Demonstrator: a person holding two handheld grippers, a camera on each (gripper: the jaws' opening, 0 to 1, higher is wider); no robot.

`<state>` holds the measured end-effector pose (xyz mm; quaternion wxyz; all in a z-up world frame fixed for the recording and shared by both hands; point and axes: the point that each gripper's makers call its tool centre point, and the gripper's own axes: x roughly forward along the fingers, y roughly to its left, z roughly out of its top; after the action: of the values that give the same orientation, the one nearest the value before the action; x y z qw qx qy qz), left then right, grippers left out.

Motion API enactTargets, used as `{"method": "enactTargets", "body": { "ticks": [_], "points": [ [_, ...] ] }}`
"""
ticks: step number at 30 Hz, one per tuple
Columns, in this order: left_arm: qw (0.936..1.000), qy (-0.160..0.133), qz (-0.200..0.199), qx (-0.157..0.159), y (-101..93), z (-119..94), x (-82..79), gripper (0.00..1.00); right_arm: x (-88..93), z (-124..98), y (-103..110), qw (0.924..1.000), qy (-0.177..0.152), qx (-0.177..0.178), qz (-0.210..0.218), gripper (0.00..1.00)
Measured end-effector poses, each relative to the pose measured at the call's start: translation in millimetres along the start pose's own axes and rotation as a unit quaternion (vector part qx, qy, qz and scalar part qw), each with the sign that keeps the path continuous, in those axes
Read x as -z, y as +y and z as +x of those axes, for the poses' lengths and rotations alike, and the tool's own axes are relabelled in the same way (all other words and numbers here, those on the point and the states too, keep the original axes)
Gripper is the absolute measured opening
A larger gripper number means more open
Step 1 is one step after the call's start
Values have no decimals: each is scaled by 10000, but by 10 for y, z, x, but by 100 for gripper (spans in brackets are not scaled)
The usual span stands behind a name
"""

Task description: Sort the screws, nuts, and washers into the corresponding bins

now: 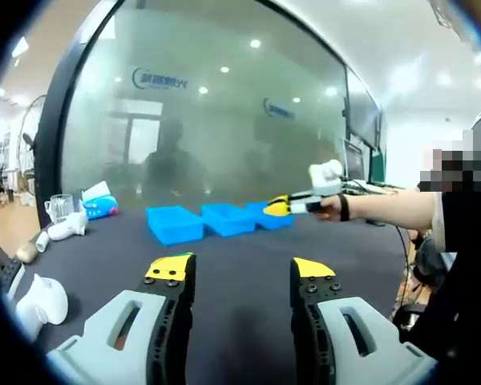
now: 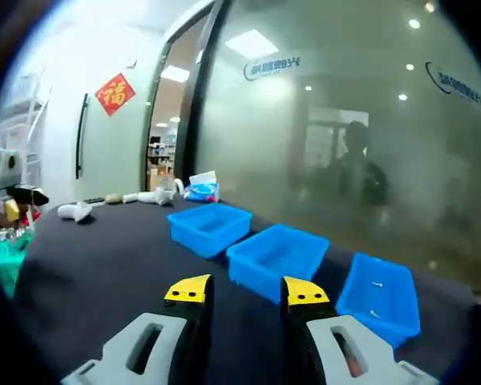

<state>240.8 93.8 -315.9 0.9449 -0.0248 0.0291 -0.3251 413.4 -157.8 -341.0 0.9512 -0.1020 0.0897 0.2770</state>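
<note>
Bins (image 2: 276, 255) sit mid-frame on the worktop (image 2: 104, 273); my right gripper (image 2: 247, 290) and left gripper (image 1: 244, 273) hang empty, fingers apart. Next up, probably grabbing hardware.

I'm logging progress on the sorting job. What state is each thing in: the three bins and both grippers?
Left bin: upright, nothing visible inside.
Middle bin: upright, nothing visible inside.
Right bin: upright, holds a few small metal parts.
Left gripper: open, holding nothing, above the dark table.
Right gripper: open, holding nothing, near the bins.
</note>
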Motion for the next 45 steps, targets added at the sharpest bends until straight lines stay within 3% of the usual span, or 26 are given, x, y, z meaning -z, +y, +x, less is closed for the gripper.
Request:
{"method": "enactTargets", "body": {
  "ticks": [13, 26, 36, 45],
  "points": [
    [10000, 5, -5, 95, -95, 37, -13, 46, 264, -917, 214, 9996, -212, -19, 205, 28],
    [9999, 15, -3, 124, -133, 25, 21, 46, 417, -1570, 369, 9979, -396, 164, 479, 29],
    [9998, 92, 3, 155, -148, -12, 94, 46, 449, -1829, 486, 9985, -318, 165, 402, 29],
    [9997, 119, -8, 197, -162, -21, 117, 46, 473, -1867, 538, 9993, -191, 70, 302, 29]
  ]
}}
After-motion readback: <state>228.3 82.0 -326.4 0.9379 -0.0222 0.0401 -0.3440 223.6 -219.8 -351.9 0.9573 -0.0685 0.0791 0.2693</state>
